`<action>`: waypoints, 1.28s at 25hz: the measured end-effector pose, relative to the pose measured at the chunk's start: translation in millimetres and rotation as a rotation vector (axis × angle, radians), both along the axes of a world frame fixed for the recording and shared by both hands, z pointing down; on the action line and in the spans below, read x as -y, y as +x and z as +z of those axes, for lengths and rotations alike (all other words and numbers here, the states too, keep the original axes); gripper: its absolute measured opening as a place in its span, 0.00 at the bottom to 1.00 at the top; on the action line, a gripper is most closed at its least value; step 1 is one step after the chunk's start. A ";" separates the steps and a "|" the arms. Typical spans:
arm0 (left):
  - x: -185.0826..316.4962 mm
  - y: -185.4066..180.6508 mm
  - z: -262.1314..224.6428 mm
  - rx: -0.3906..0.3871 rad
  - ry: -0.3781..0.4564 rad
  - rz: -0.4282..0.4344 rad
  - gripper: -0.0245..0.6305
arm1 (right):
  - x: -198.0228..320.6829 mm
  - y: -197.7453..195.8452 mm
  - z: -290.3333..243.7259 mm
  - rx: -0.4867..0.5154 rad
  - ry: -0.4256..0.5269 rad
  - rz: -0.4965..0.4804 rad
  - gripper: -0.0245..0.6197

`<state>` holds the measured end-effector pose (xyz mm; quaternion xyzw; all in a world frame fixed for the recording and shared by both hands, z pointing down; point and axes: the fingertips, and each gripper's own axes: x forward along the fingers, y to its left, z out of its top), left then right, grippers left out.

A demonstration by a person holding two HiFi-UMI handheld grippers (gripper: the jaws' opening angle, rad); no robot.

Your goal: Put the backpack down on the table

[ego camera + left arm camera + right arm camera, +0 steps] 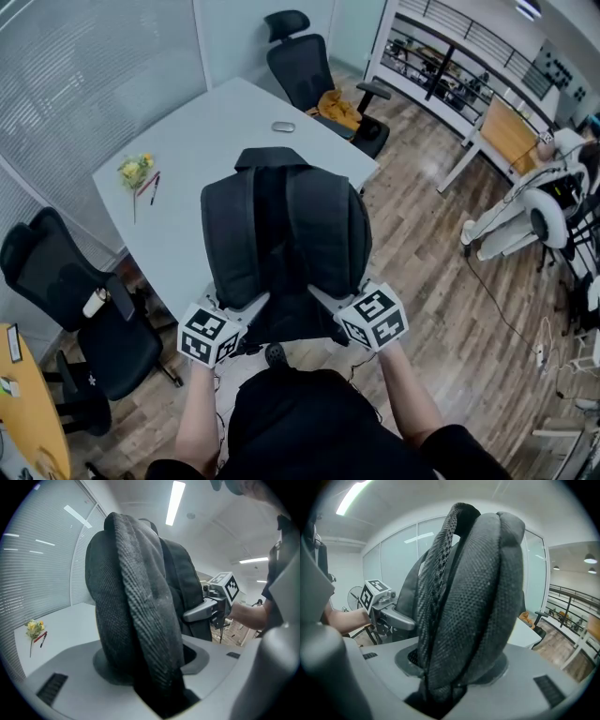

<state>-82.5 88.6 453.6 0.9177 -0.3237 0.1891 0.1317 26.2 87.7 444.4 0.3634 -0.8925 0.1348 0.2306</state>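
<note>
While both hands carry it upright, the black backpack (286, 239) hangs over the near edge of the white table (187, 169), with its straps facing the person. The left gripper (246, 311) clamps padded fabric at its lower left side and the right gripper (326, 300) clamps the lower right, both pairs of jaws pressing into the padding.

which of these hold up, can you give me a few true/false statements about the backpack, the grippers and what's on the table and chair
1. The left gripper and the right gripper are both shut on the backpack. True.
2. The backpack is red. False: it is black.
3. Yellow flowers lie on the table. True.
4. The far office chair has an empty seat. False: an orange cloth lies on it.
</note>
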 end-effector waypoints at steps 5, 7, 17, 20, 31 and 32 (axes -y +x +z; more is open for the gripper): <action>21.3 -18.1 3.0 -0.004 -0.003 0.000 0.37 | 20.7 -18.2 2.5 -0.006 -0.007 0.000 0.36; 26.3 -22.5 3.2 -0.009 -0.008 -0.002 0.37 | 25.8 -22.7 2.3 -0.011 -0.012 -0.001 0.36; 59.0 -33.8 5.6 -0.014 -0.025 -0.043 0.37 | 64.2 -34.1 4.6 -0.012 -0.030 -0.047 0.36; 77.8 -33.8 9.6 -0.009 -0.031 -0.066 0.37 | 86.0 -34.4 9.7 -0.006 -0.036 -0.070 0.36; 162.6 -11.3 6.7 0.004 -0.057 -0.161 0.36 | 182.7 -14.0 10.3 0.014 -0.058 -0.171 0.36; 169.9 -8.5 7.6 0.007 -0.065 -0.174 0.36 | 191.3 -11.5 11.5 0.017 -0.064 -0.182 0.36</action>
